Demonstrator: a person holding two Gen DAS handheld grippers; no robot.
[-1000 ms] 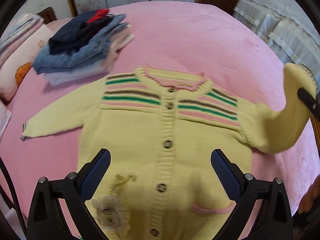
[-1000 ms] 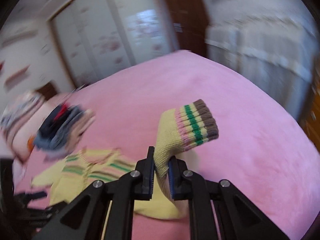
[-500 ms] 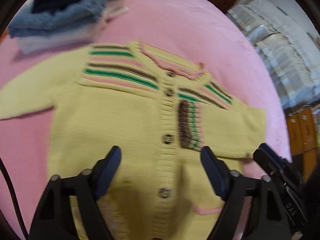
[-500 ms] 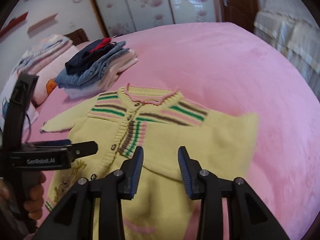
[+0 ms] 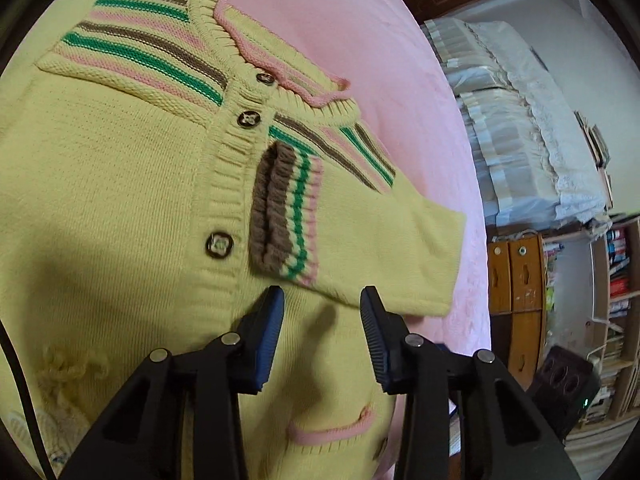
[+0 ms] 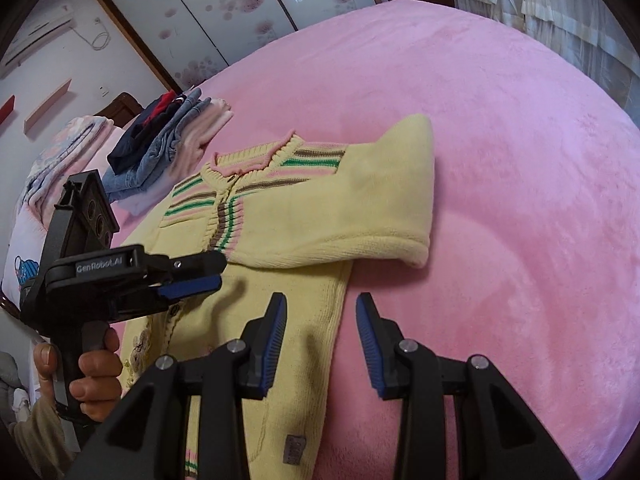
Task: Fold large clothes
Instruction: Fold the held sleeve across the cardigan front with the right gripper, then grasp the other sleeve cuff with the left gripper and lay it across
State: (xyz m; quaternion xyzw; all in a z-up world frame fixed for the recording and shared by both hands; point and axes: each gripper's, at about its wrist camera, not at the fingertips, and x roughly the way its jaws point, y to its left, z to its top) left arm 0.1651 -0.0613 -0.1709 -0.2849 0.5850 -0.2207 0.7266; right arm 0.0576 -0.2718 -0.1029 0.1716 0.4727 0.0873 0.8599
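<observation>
1. On the pink bed [image 6: 500, 128] we see the cardigan [image 5: 120, 200] lying front up and buttoned, pale yellow knit with green, brown and pink stripes across the chest and pink trim at the neck.
2. Its one sleeve [image 6: 360, 216] is folded across the chest; the striped cuff [image 5: 286, 216] rests just beside the button band, between two buttons.
3. We see a pink-edged pocket [image 5: 332, 432] low on the front and a fuzzy appliqué [image 6: 138, 346] near the hem.
4. A small grey label [image 6: 294, 449] sits at the hem; its writing is too small for us to read.
5. Our left gripper [image 5: 322, 320] hangs over the front just below the cuff, jaws apart and holding nothing; in the right view its body reads "GenRobot.AI".
6. Our right gripper [image 6: 320, 324] hovers at the cardigan's side edge, jaws apart, empty.
7. Toward the bed's far left corner lies a stack of folded clothes [image 6: 168, 140], well apart from the cardigan, with pillows [image 6: 52, 168] beyond it.
8. Beyond the bed's right edge we see white curtains [image 5: 520, 120], a wooden cabinet [image 5: 516, 280] and bookshelves [image 5: 616, 280]; sliding wardrobe doors [image 6: 248, 12] stand past the far edge.
</observation>
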